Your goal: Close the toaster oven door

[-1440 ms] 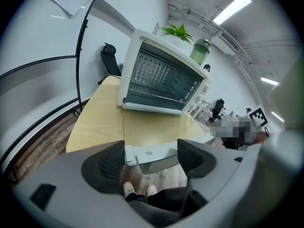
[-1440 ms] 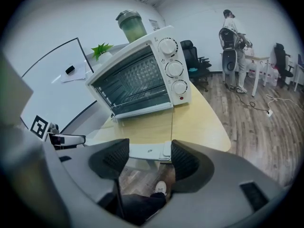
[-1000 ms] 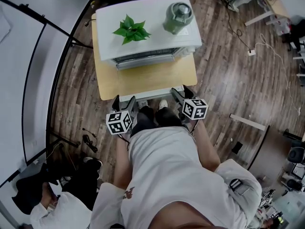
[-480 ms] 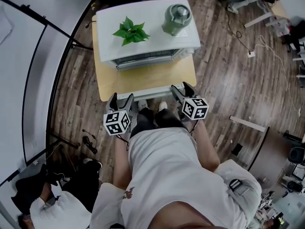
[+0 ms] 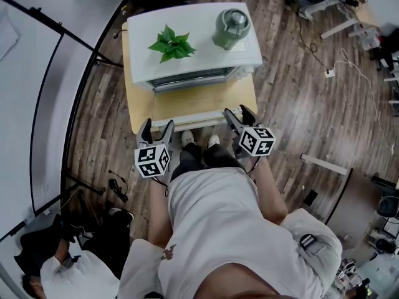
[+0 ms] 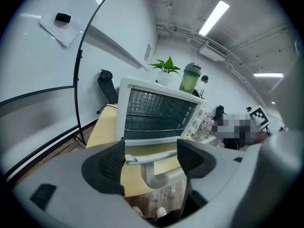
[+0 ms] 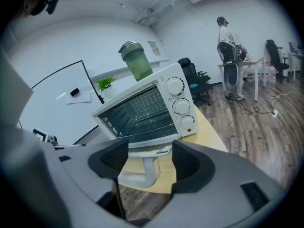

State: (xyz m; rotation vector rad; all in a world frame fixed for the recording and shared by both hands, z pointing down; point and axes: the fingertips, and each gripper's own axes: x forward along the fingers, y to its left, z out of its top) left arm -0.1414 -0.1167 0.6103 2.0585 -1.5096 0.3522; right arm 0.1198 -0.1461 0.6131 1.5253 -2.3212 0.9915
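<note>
A white toaster oven stands on a small wooden table. Its door hangs open and lies flat toward me, so the wire racks show in the left gripper view and the right gripper view. The door's white handle runs along the table's near edge. My left gripper is at the handle's left end and my right gripper at its right end. The handle shows in each gap, with no pad pressing on it. The left jaws have just closed slightly and the right jaws have been opening.
A potted plant and a green jar sit on the oven's top. A whiteboard stands at the left, and a seated person is at the lower left. Wooden floor with cables and furniture spreads to the right.
Both grippers have risen a little and moved toward the table's near edge. The left one has shifted slightly left.
</note>
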